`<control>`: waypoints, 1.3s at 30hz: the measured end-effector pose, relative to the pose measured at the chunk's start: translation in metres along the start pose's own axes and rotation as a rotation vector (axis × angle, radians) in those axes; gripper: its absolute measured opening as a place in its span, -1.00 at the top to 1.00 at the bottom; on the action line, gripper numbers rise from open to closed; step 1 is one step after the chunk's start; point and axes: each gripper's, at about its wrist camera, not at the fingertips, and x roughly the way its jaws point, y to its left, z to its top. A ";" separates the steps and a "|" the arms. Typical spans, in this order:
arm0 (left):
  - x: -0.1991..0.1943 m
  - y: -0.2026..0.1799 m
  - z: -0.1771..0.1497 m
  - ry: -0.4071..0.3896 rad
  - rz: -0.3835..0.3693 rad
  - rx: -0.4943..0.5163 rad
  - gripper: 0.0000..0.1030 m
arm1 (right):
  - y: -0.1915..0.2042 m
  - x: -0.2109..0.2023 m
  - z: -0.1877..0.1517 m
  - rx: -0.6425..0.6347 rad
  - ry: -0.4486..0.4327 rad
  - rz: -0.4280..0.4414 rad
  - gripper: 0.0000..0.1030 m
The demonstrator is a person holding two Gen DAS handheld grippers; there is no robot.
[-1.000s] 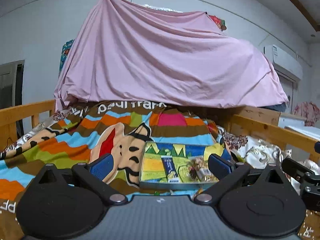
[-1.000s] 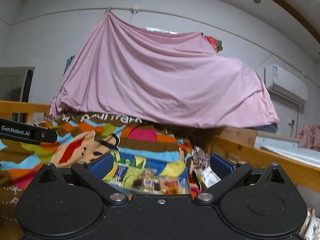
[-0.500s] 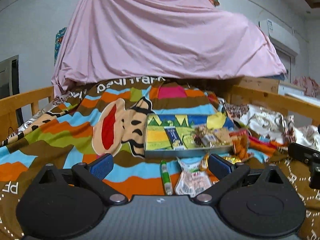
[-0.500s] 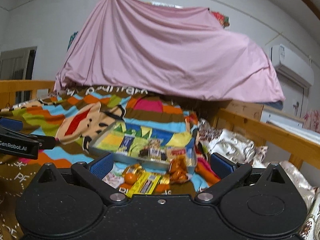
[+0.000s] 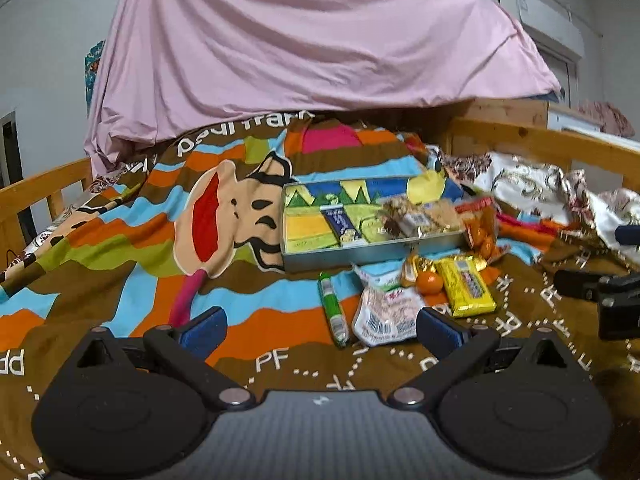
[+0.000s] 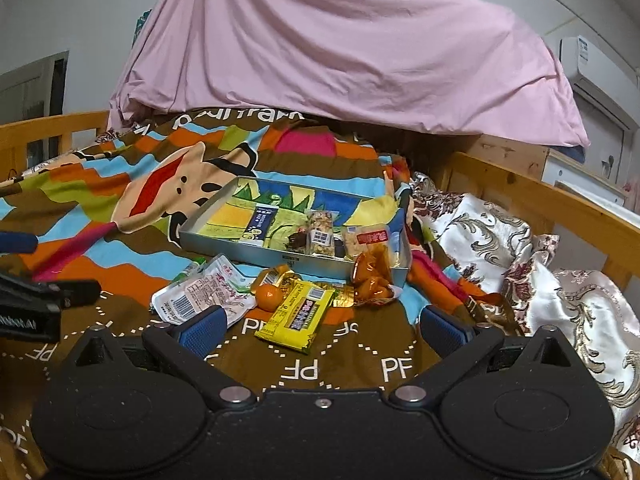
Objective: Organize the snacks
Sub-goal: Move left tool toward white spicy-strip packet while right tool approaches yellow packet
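A shallow metal tray (image 5: pixel 372 246) (image 6: pixel 208 218) lies on the striped blanket and holds a blue packet (image 6: pixel 260 227) and several small snack packs. Loose snacks lie in front of it: a green stick (image 5: pixel 333 308), a white-pink packet (image 5: pixel 386 314) (image 6: pixel 200 294), a yellow bar (image 5: pixel 466 286) (image 6: pixel 298 316), a small orange (image 6: pixel 267 295) and an orange bag (image 6: pixel 370 274). My left gripper (image 5: pixel 318 330) is open and empty, just short of the green stick and white packet. My right gripper (image 6: pixel 320 330) is open and empty, just short of the yellow bar.
A pink sheet (image 5: pixel 312 40) hangs behind the bed. Wooden bed rails (image 5: pixel 40 188) (image 6: pixel 540 200) run along both sides. A floral quilt (image 6: pixel 500 240) is bunched at the right. The other gripper shows at each view's edge (image 5: pixel 600 284) (image 6: pixel 36 300).
Both grippers have tilted down and drawn back, so the loose snacks in front of the tray have come fully into view. Both stay open.
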 end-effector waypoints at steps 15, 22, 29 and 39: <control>0.049 -0.021 0.010 0.084 -0.121 0.078 -0.99 | -0.010 0.055 0.002 -0.069 0.066 0.110 -0.99; 0.085 -0.037 0.008 0.130 -0.162 0.129 -0.99 | -0.019 0.094 0.006 -0.120 0.047 0.100 -0.99; 0.109 -0.042 0.001 0.170 -0.191 0.170 -0.99 | -0.038 0.138 0.011 0.018 0.111 0.150 -0.99; 0.131 -0.062 -0.009 0.209 -0.165 0.287 -0.99 | -0.021 0.165 0.007 0.034 0.177 0.214 -0.97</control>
